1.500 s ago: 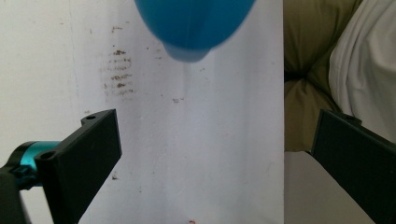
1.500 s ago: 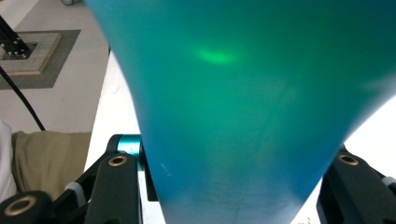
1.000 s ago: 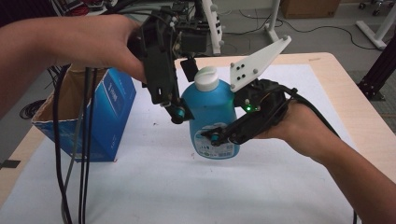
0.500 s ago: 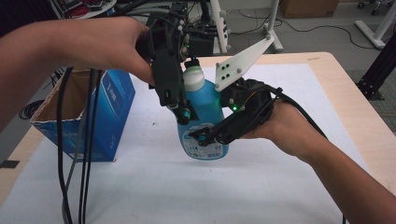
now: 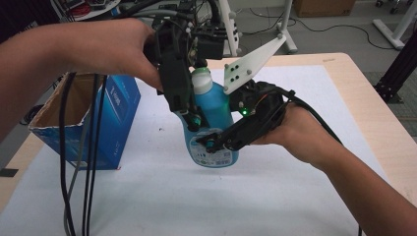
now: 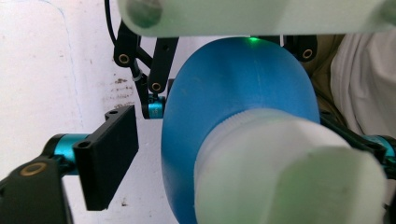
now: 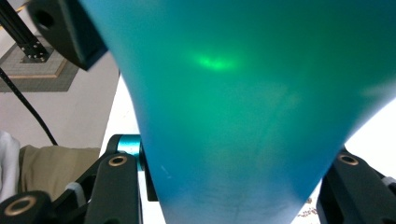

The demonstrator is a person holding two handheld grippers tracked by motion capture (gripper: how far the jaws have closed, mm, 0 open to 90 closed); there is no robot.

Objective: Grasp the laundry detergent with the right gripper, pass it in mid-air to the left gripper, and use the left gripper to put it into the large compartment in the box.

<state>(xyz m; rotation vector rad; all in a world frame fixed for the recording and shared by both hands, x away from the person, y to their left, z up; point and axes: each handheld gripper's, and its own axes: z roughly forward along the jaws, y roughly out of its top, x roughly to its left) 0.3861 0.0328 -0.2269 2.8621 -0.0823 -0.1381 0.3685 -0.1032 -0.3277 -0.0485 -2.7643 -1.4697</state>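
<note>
Three cameras on one blue bottle

My high view sits above my side of the table point(image 5: 314, 196), facing forward and down, with the blue bottle point(image 5: 216, 113) just left of centre and a blue box point(image 5: 115, 115) at nine o'clock. My left gripper view looks down onto the bottle's white cap point(image 6: 280, 172), very close and blurred, filling five o'clock. My right gripper view presses almost against the bottle's side point(image 7: 243, 116). All three views share that bottle; the left gripper view also shares the right gripper point(image 6: 154, 100) with the high view.
</note>
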